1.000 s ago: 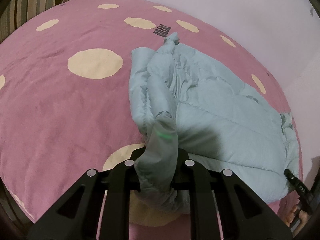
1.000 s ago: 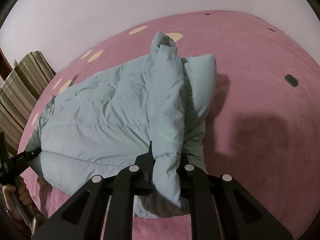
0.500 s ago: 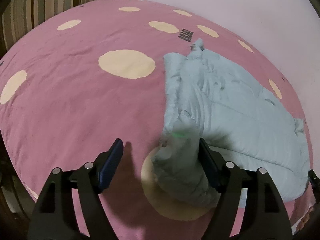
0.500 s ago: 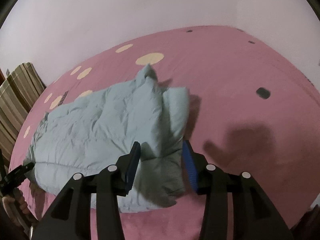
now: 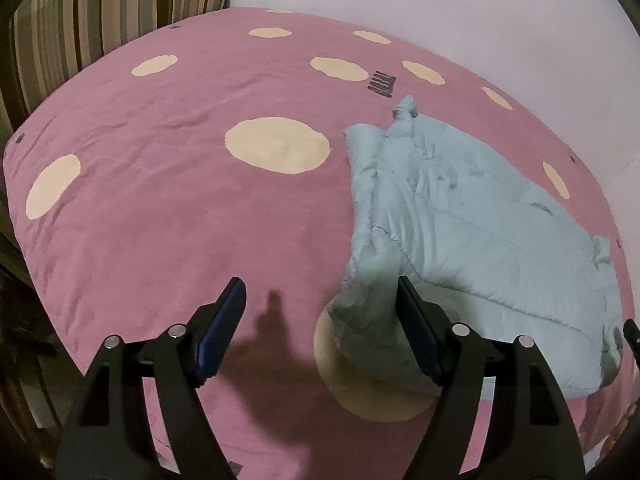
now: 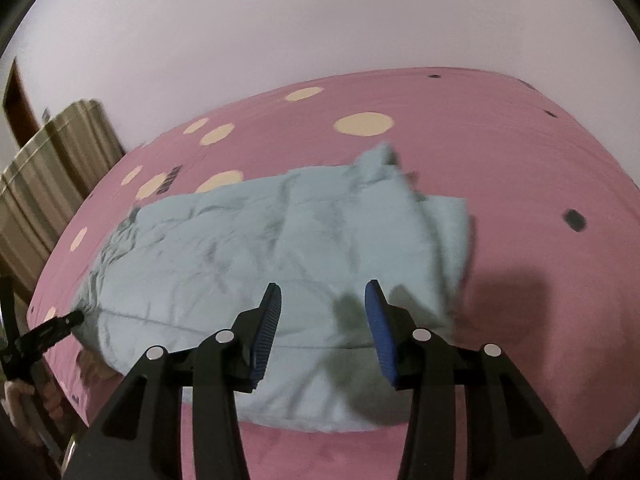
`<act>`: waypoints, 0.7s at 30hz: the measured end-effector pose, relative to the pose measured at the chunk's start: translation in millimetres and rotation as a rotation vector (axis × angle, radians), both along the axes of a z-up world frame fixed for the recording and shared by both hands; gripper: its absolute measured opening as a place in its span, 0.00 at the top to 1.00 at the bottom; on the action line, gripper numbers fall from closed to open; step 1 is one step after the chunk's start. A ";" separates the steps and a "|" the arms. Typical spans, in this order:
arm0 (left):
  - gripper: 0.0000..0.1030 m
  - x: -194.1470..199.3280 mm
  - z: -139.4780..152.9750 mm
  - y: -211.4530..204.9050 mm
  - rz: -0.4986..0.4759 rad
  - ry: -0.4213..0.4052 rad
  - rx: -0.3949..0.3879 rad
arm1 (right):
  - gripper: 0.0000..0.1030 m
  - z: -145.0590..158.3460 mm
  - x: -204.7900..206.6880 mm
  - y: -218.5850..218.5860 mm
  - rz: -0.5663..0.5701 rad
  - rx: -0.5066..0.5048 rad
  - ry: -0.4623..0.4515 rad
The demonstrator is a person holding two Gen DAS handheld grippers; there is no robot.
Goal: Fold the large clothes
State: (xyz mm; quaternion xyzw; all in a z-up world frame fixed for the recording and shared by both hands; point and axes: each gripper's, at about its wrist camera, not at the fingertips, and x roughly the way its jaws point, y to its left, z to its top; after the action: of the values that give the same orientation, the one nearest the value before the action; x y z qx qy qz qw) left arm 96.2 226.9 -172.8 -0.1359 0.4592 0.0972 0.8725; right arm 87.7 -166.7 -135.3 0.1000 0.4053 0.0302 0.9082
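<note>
With our left claw (image 5: 320,320) and right claw (image 6: 320,316) both just opened and empty, the puffy pale-blue quilted jacket (image 6: 280,256) near the pink spotted bed's (image 5: 160,220) front edge may spring unfolded.

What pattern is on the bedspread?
Pink bedspread with cream dots, clearest in the left wrist view.

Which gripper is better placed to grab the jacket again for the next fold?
Probably the right gripper: its open jaws sit directly over the light blue jacket. The left gripper is open too, mostly over bare bedspread, with only the jacket's edge inside.
</note>
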 end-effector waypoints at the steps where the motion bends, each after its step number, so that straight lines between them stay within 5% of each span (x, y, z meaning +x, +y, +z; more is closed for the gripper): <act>1: 0.27 0.1 1.0 0.5 -0.001 0.001 0.000 | 0.57 -1.1 3.5 9.2 0.020 -0.011 0.005; 13: 0.21 25.3 51.6 5.9 -0.072 -0.072 0.045 | 0.57 3.5 41.6 76.4 0.120 -0.075 0.008; 21: 0.21 58.2 47.2 4.4 -0.104 -0.042 0.065 | 0.57 -6.3 69.3 109.5 0.123 -0.113 0.046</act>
State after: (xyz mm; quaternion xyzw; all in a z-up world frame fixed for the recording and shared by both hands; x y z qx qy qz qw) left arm 154.4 231.4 -125.6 -0.0854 0.4437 0.0636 0.8898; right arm 157.1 -57.1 -141.5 0.0241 0.4325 0.0608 0.8993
